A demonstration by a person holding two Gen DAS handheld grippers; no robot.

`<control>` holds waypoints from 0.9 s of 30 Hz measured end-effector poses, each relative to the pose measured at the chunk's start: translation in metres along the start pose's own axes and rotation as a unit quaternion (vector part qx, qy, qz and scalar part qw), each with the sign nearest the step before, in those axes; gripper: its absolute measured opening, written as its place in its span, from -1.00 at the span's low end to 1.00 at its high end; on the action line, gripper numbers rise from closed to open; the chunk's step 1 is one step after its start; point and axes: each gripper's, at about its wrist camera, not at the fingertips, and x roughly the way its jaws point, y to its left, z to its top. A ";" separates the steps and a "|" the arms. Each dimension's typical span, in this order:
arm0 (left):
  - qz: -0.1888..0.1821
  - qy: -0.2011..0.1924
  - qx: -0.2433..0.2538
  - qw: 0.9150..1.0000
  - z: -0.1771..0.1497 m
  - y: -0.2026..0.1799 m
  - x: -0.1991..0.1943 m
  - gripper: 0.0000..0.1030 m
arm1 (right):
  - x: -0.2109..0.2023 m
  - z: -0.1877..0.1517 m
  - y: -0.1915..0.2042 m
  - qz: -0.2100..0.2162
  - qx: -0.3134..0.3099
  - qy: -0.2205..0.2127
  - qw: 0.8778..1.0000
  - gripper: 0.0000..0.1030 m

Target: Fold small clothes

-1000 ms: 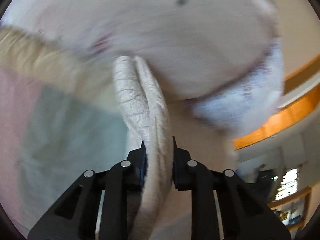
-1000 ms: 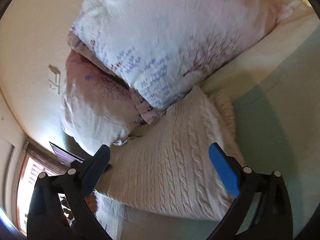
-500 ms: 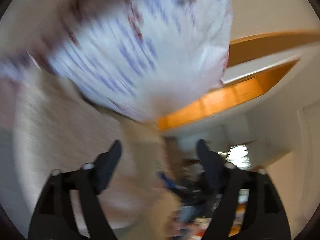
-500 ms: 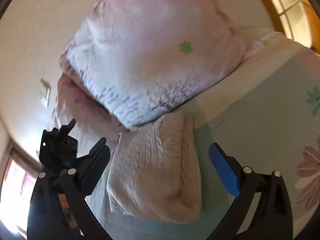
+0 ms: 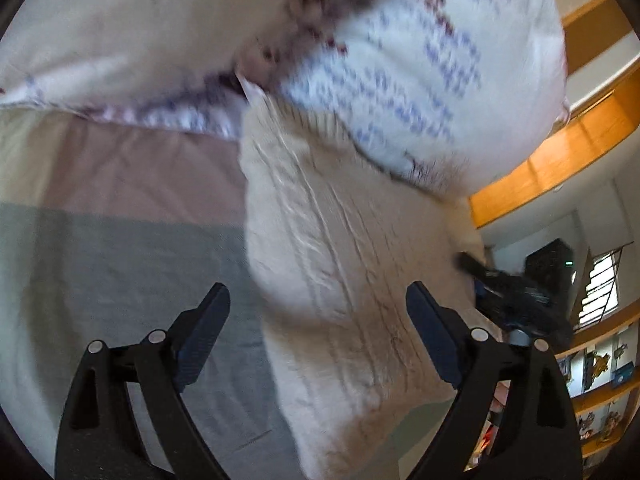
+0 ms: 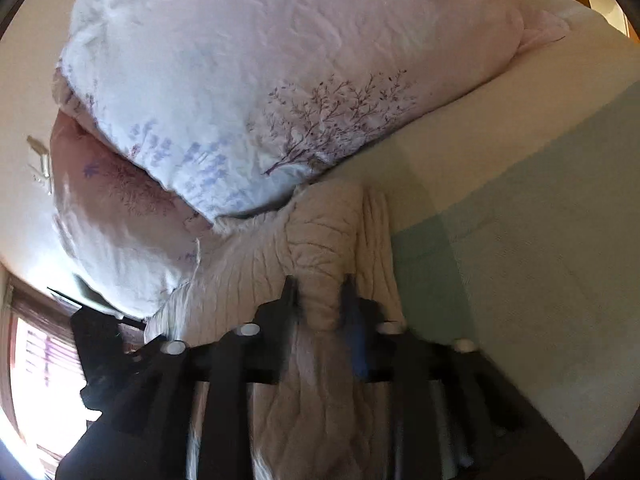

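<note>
A cream cable-knit sweater [image 5: 340,264] lies folded on the bed, its far end against the pillows. My left gripper [image 5: 318,312] is open and empty, its jaws wide apart just above the sweater's near part. In the right wrist view the sweater [image 6: 240,280] fills the lower middle. My right gripper [image 6: 318,292] is shut on a raised fold of it, cloth bunched between the fingers. The right gripper also shows in the left wrist view [image 5: 516,300] at the sweater's far right edge.
Two floral pillows [image 6: 260,80] are stacked at the head of the bed, also seen in the left wrist view [image 5: 420,60]. The bedspread [image 6: 520,260] has green, pink and cream panels. A wooden bed frame [image 5: 552,172] and shelves [image 5: 600,368] lie to the right.
My left gripper let go of the sweater fold and opened wide. My right gripper, open before, came down and closed on a fold of the sweater.
</note>
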 end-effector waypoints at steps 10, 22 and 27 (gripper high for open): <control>-0.043 -0.027 0.023 0.998 -0.007 -0.006 -0.002 -0.26 | 0.018 -0.037 0.012 0.060 -0.019 0.036 0.997 -0.32; 0.133 -0.138 0.076 0.978 -0.037 0.058 -0.138 0.51 | 0.026 -0.085 0.130 -0.001 -0.185 -0.055 0.981 0.74; 0.140 -0.164 0.131 0.968 -0.057 0.027 -0.157 0.79 | 0.041 -0.105 0.158 0.049 -0.220 0.006 0.974 0.90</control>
